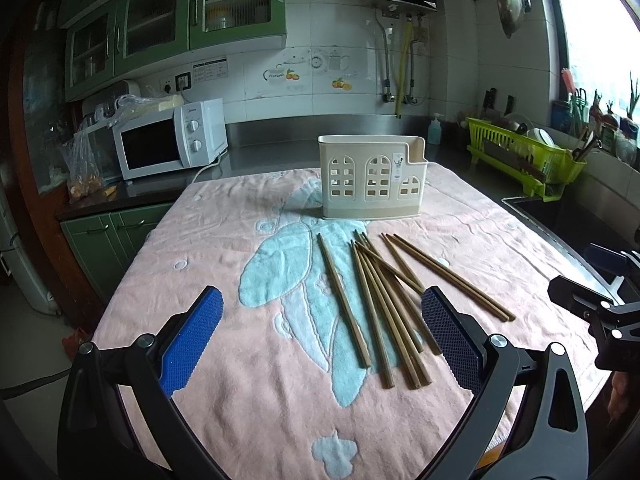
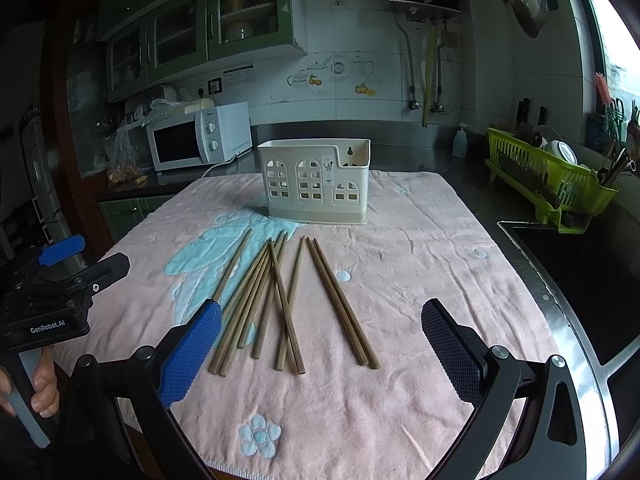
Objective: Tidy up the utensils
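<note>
Several wooden chopsticks (image 1: 380,300) (image 2: 280,300) lie loose and partly crossed on a pink towel (image 1: 240,400) (image 2: 420,260). Behind them stands a cream utensil holder (image 1: 372,178) (image 2: 316,182) with window-shaped cutouts, upright, nothing visible inside. My left gripper (image 1: 322,320) hovers open above the near ends of the chopsticks, holding nothing. My right gripper (image 2: 322,328) is also open and empty, just short of the chopsticks' near ends. Each gripper shows at the edge of the other's view: the right gripper (image 1: 592,304) at the right, the left gripper (image 2: 68,280) at the left, held by a hand (image 2: 40,384).
A white microwave (image 1: 172,140) (image 2: 200,136) sits on the counter back left. A green dish rack (image 1: 524,156) (image 2: 552,180) stands at the right above a dark sink (image 2: 580,272). A soap bottle (image 2: 460,140) is by the back wall. The towel's edge drops off at left.
</note>
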`<move>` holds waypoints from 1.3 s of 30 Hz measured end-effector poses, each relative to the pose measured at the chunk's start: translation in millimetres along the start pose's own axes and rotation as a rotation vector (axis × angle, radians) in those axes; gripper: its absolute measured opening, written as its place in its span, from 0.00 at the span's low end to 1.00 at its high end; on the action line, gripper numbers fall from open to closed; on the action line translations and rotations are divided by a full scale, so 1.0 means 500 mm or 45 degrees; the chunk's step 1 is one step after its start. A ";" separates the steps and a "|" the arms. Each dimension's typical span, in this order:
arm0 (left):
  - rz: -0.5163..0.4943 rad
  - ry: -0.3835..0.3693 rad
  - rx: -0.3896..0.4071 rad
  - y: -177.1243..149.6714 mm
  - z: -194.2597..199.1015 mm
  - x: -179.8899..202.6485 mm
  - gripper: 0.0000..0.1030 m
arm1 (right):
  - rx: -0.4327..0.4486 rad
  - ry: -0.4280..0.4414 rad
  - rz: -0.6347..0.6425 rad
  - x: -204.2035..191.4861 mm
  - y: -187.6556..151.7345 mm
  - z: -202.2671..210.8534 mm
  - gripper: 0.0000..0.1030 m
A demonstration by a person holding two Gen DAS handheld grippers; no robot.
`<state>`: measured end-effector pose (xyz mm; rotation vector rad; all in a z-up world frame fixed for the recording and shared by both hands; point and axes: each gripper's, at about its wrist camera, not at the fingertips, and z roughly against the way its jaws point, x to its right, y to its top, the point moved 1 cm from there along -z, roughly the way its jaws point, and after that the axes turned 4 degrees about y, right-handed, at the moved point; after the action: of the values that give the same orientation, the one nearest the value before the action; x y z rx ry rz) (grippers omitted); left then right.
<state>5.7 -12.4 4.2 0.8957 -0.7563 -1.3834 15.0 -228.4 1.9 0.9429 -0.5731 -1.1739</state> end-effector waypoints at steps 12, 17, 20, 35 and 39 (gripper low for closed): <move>-0.045 0.008 0.036 0.017 -0.002 -0.005 0.95 | 0.014 0.003 -0.008 0.011 0.002 -0.004 0.94; -0.034 0.015 0.044 0.017 -0.002 -0.010 0.95 | 0.034 0.002 -0.012 0.017 0.006 -0.009 0.94; -0.038 0.006 0.031 0.012 -0.008 -0.008 0.95 | 0.030 0.002 -0.012 0.019 0.005 -0.013 0.94; -0.021 0.009 0.025 0.006 -0.021 -0.010 0.95 | 0.028 0.006 -0.009 0.015 0.005 -0.021 0.94; -0.023 0.011 0.025 0.006 -0.022 -0.011 0.95 | 0.029 0.008 -0.007 0.014 0.005 -0.022 0.94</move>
<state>16.1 -6.1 1.8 0.9256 -0.7579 -1.3888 27.2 -231.1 -2.1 0.9682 -0.5800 -1.1713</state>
